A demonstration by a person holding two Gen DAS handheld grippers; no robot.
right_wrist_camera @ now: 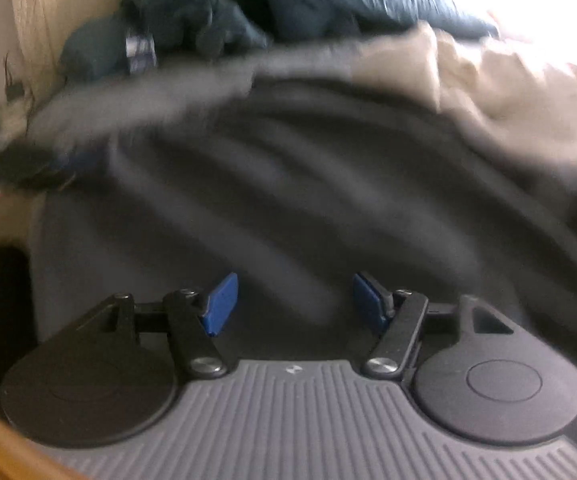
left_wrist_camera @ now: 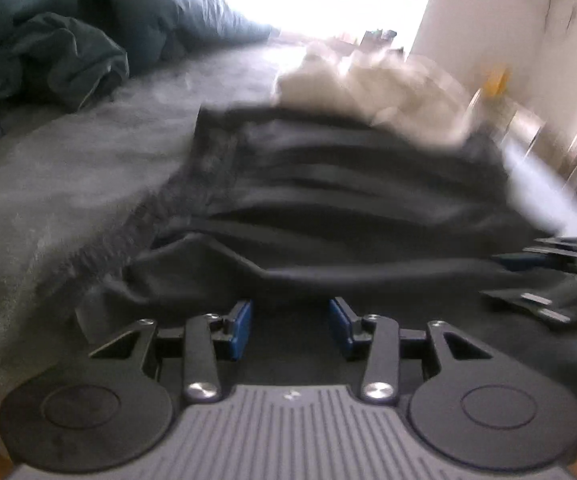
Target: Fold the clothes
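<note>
The dark garment [left_wrist_camera: 348,184] lies spread in folds on the grey blanket [left_wrist_camera: 68,184] that covers the bed, with a pale garment [left_wrist_camera: 368,80] bunched just beyond its far edge and a teal duvet [left_wrist_camera: 68,32] heaped toward the bed's far left corner.

The left gripper [left_wrist_camera: 290,326] has its blue pads apart with nothing between them. The garment's near hem runs crosswise right in front of the fingertips, so the cloth lies straight ahead and slightly below, its long folds parallel to that hem. Whether the tips touch the fabric is hard to tell through the blur.

The right gripper [right_wrist_camera: 294,304] also stands with pads apart and empty, wider than the left, and hangs over the dark garment [right_wrist_camera: 308,184], which fills the view ahead. Its folds there sweep diagonally from near right to far left.

Both hands look equally near the garment; the left seems better placed on an edge, which a fresh pinch for the next fold would likely need.
</note>
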